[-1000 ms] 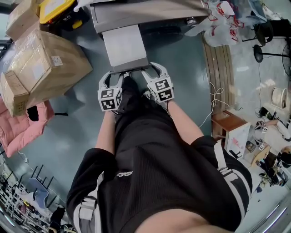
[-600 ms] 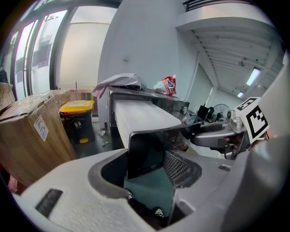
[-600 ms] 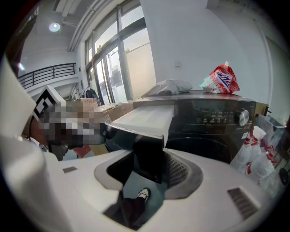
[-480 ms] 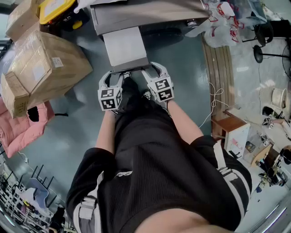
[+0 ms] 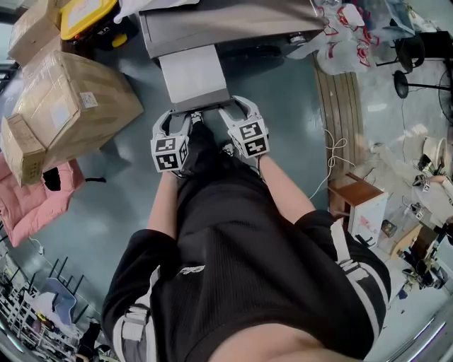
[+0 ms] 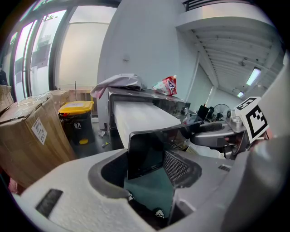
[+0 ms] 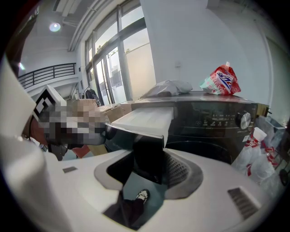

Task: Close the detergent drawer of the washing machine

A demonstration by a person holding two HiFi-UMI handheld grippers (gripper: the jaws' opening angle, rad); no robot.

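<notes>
Floor (image 5: 283,141): grey-blue, under the washing machine (image 5: 233,25).
Detergent drawer (image 5: 192,74): pulled out; white top, dark front.
Left tongs (image 5: 180,117), right tongs (image 5: 237,110): apart, straddling its front.

The washer (image 5: 226,25) behind the drawer (image 5: 192,74) is cut off by the head view's top edge. The drawer's front end is hidden under the left claw (image 5: 178,117) and right claw (image 5: 238,110); legs (image 5: 233,233) cover the floor (image 5: 283,120) before it.

White drawer (image 5: 192,71), dark grey washing machine (image 5: 226,25); yellow-lidded bin (image 5: 85,14) at eleven o'clock, brown boxes (image 5: 67,106) at ten, pink cushion (image 5: 25,201) at nine.
</notes>
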